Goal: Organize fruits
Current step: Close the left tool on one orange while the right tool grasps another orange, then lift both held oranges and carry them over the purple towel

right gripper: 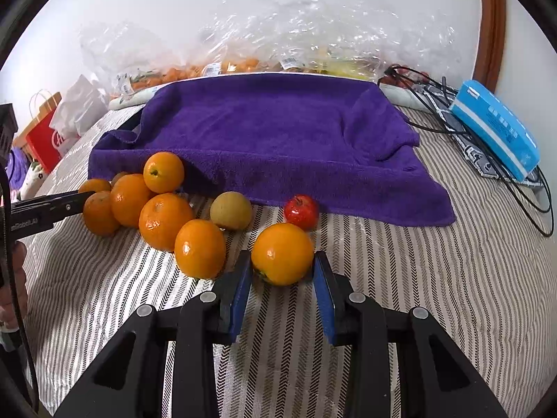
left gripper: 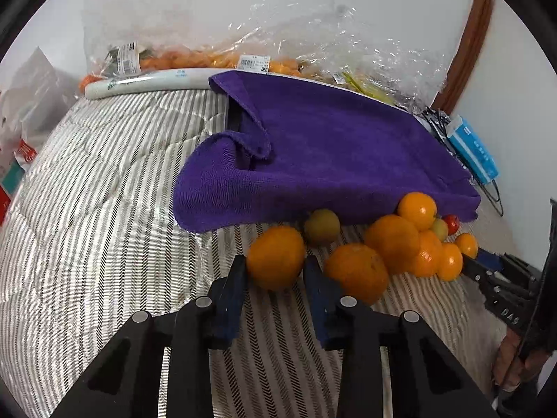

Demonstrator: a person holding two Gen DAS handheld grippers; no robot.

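Several oranges lie on a striped bedcover in front of a purple towel draped over a tray; the towel also shows in the right wrist view. My left gripper is open with one orange between its fingers, touching the left pad. My right gripper is open around another orange, with small gaps on both sides. A heap of oranges, a yellow-green fruit and a small red fruit lie beside them.
Clear plastic bags of fruit lie behind the towel by the wall. A blue box and black cables are at the right. A red paper bag stands at the left. The striped bedcover spreads to the left.
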